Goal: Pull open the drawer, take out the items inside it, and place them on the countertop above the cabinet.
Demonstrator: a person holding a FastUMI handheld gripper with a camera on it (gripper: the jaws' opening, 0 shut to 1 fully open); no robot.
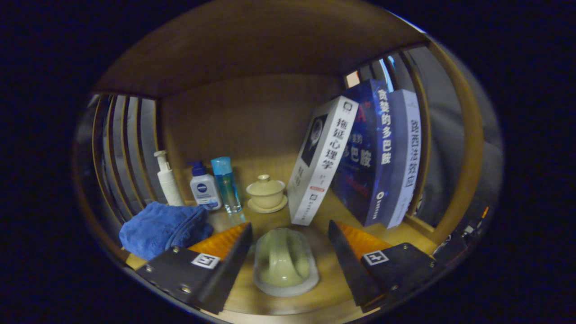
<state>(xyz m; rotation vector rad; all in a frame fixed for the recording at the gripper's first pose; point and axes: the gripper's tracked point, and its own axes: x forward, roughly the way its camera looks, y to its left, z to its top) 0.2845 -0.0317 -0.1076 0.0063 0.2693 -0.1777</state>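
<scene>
Two fingers of the gripper (288, 252) stand spread wide, with a pale green dish (285, 263) lying on the wooden countertop (324, 288) between them; neither finger touches it, so nothing is pinched. The dish rests in a clear or whitish holder (its exact make cannot be told). Beyond the fingers, toward the back panel, stands a small lidded cup on its saucer (266, 192). Left of it, in a row, are a blue-capped clear bottle (226, 184), a short white bottle with a dark blue cap (204, 186) and a white pump bottle (167, 180). A blue cloth (162, 227) lies bunched just beside the left finger. Three books (360, 157) lean leftward against the slatted right side, the white one (321, 162) nearest the cup.
</scene>
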